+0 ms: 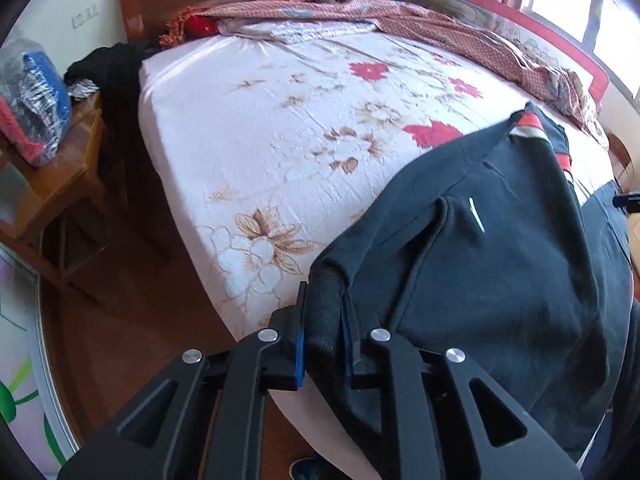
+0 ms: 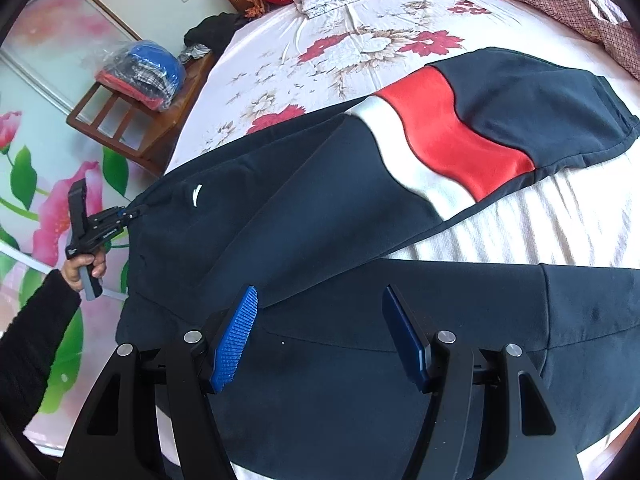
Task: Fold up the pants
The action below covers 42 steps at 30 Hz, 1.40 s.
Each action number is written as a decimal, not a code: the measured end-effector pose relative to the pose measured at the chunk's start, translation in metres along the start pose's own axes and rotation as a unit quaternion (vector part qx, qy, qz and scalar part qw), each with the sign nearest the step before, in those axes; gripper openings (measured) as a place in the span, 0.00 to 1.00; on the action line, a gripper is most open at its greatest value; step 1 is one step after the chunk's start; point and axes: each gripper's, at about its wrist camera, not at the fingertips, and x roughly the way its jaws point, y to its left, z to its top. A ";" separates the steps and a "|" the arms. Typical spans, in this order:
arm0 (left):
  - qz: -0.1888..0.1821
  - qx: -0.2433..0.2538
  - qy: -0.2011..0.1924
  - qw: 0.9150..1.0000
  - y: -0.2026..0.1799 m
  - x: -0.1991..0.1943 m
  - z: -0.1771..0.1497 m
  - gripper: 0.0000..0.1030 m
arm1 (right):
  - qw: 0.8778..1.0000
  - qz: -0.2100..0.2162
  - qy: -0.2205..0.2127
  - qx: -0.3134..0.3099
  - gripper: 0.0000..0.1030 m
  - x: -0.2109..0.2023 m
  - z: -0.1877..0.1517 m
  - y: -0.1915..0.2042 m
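Left gripper (image 1: 324, 336) jaws pinch the navy sweatpants' (image 2: 304, 208) waistband, probably at its corner; right gripper (image 2: 320, 336) jaws hover apart, empty, above them on the bed (image 1: 248, 120).

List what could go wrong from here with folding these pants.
1. The left tongs pinch only a bunched bit of the waistband; a pull could slip it free.
2. The right tongs hang open, so a one-sided lift would skew the pants.
3. The waist end overhangs the bed edge and could slide off.

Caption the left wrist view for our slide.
Left gripper clamps the waistband of dark pants on a floral bed.
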 end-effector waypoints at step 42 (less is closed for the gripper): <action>0.109 -0.208 0.017 0.972 0.017 0.012 -0.004 0.30 | 0.882 -0.169 0.163 -0.409 0.05 0.116 0.210 -0.044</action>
